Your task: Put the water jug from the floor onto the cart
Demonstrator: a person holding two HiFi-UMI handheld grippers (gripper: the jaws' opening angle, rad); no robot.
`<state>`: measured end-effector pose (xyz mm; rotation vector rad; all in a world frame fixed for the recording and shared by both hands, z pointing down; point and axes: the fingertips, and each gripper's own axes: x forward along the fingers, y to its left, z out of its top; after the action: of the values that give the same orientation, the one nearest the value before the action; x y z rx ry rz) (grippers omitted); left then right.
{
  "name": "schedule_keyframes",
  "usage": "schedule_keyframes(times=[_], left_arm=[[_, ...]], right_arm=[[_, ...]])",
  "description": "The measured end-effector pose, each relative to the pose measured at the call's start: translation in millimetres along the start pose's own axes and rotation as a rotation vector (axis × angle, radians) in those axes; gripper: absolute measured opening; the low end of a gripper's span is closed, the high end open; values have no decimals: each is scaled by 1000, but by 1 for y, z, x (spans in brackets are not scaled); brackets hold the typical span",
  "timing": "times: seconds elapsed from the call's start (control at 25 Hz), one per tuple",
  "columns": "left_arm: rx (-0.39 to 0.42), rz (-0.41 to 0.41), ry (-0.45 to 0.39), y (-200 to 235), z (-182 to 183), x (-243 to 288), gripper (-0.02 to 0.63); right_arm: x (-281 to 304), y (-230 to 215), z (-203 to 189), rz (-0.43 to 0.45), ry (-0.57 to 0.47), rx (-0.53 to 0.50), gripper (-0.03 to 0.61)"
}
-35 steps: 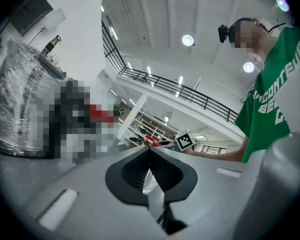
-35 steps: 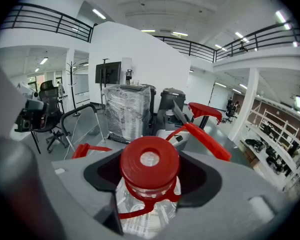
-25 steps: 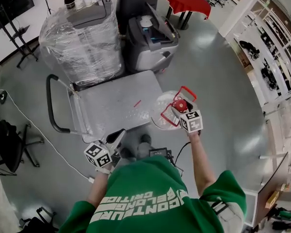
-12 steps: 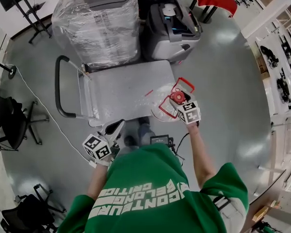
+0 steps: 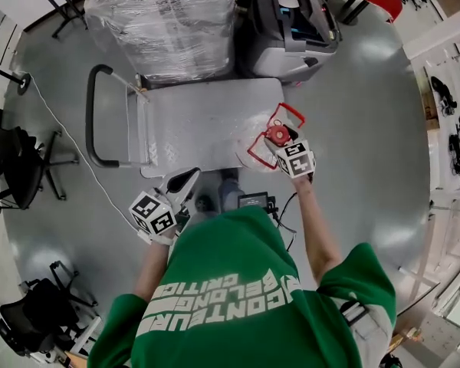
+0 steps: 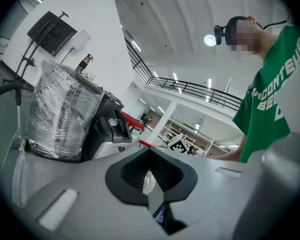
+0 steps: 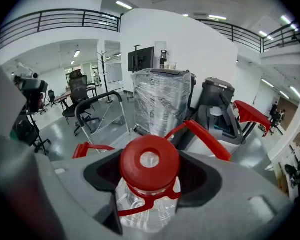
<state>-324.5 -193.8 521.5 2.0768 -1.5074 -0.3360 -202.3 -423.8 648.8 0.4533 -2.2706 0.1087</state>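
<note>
The right gripper (image 7: 150, 184) is clamped on the neck of the water jug (image 7: 149, 211), just under its red cap (image 7: 150, 165). The left gripper (image 6: 151, 181) has its jaws together, with nothing between them. In the head view, the jug hangs at the near right corner of the cart (image 5: 192, 129). Whether it touches the deck cannot be told. The cart stands on a glossy grey floor (image 5: 368, 113). Beyond it are a plastic-wrapped load (image 5: 165, 21) and a grey machine (image 5: 295, 21).
</note>
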Motion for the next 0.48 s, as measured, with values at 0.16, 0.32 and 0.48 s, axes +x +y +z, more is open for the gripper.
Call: schedule_keyframes(times=[0.16, 0.32, 0.48], left_arm=[[-13, 40, 5, 8, 2, 8, 9], [-22, 76, 12, 19, 6, 11, 9], [-25, 108, 17, 26, 13, 12, 8]], right_arm=[[26, -2, -1, 38, 38, -44, 301], [51, -4, -4, 61, 76, -81, 301], [72, -5, -8, 85, 104, -100, 301]])
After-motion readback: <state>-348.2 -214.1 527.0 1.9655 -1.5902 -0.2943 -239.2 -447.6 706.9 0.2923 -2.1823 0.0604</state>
